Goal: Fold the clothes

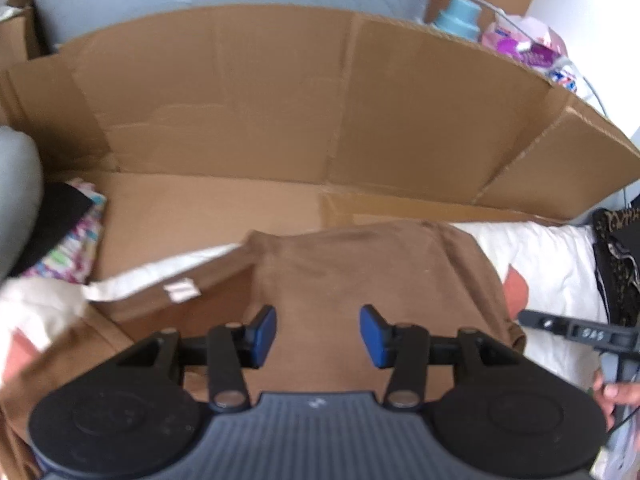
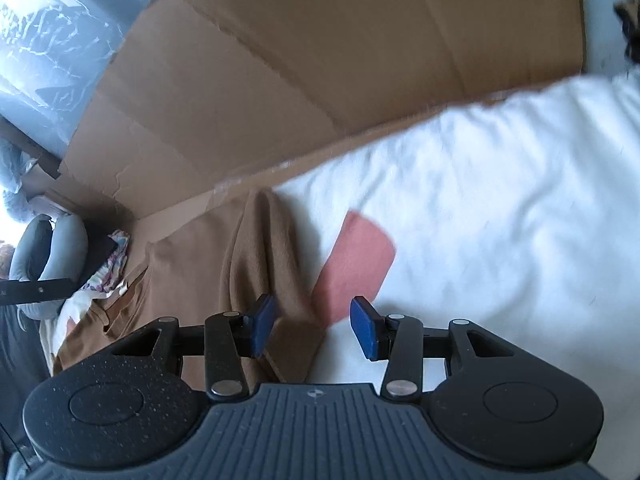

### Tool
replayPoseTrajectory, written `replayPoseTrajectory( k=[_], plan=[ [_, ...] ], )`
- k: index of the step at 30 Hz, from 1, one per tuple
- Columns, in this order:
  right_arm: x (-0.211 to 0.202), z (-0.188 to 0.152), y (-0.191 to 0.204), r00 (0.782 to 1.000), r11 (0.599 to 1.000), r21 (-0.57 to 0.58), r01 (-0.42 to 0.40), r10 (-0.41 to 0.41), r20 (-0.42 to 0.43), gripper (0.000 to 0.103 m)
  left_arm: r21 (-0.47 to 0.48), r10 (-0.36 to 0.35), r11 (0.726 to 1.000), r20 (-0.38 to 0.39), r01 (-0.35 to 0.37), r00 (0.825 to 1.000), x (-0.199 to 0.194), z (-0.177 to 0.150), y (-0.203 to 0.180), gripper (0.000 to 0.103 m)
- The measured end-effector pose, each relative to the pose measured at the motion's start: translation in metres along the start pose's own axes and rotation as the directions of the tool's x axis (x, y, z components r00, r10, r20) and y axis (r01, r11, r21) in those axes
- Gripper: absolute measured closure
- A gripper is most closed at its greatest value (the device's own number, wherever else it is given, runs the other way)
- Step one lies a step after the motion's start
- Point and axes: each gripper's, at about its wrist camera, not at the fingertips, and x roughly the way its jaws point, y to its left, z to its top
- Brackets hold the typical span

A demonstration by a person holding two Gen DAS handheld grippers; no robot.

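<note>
A brown garment [image 1: 360,280] lies on a white bedcover [image 1: 552,264] that carries salmon-pink patches, its far edge reaching the flattened cardboard [image 1: 240,120] propped up behind the bed. In the right wrist view the same garment [image 2: 192,276] runs off to the left, with one rumpled fold [image 2: 264,240] rising toward the cardboard [image 2: 320,60] and its near corner lying just beside a pink patch [image 2: 352,260].

The left gripper [image 1: 318,330] hangs over the middle of the cloth, its blue pads partly apart with nothing clamped between them (only fabric beneath). The right gripper [image 2: 312,326] is likewise half open and empty-handed, poised over the garment's edge where brown meets white bedcover [image 2: 500,200].

At the left lie a grey cushion [image 2: 60,248] and some multicoloured fabric [image 1: 76,252]. A hand [image 1: 616,396] shows at the right edge of the left wrist view.
</note>
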Motion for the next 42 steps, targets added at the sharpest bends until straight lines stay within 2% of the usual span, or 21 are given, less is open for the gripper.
replayPoseTrajectory(
  k=[2,4,7,12,17,18,25,28,34,42],
  plan=[
    [0.004,-0.006,0.000,1.000,1.000,0.017,0.005,-0.005,-0.008,0.055,0.017,-0.003,1.000,-0.021,0.003,1.000,0.007,-0.004,-0.012,0.054],
    [0.007,-0.011,-0.003,1.000,0.999,0.040,0.008,-0.007,-0.013,0.063,0.023,0.000,1.000,-0.029,0.001,1.000,0.014,-0.010,-0.021,0.055],
    [0.005,-0.015,-0.006,1.000,0.998,0.060,0.002,-0.001,-0.012,0.064,-0.014,-0.046,0.999,-0.042,0.045,0.998,0.025,-0.020,-0.028,0.057],
    [0.004,-0.023,-0.003,1.000,0.998,0.067,0.003,-0.001,-0.027,0.066,-0.014,-0.090,0.996,-0.060,0.089,0.994,0.043,-0.030,-0.043,0.058],
    [0.005,-0.029,0.000,0.999,0.998,0.057,0.000,0.003,-0.048,0.090,-0.003,-0.114,0.993,-0.036,0.114,0.993,0.054,-0.031,-0.055,0.060],
    [0.005,-0.029,0.000,0.999,0.999,0.051,0.002,0.000,-0.048,0.102,-0.006,-0.117,0.993,-0.034,0.117,0.993,0.057,-0.031,-0.056,0.060],
    [-0.007,-0.018,0.000,1.000,1.000,-0.006,0.026,-0.026,-0.002,0.103,0.037,-0.117,0.992,0.019,0.117,0.993,0.087,-0.009,-0.066,0.063],
    [-0.013,-0.009,-0.002,0.998,0.998,-0.027,0.052,-0.052,0.023,0.103,0.037,-0.121,0.992,0.029,0.120,0.992,0.099,-0.002,-0.069,0.067],
    [-0.027,0.016,-0.007,0.990,0.991,-0.066,0.116,-0.110,0.086,0.103,0.064,-0.131,0.990,0.035,0.129,0.991,0.111,0.006,-0.079,0.067],
    [-0.053,0.059,-0.016,0.966,0.973,-0.104,0.204,-0.183,0.185,0.103,0.003,-0.153,0.988,0.041,0.153,0.987,0.112,0.003,-0.073,0.067]
  ],
)
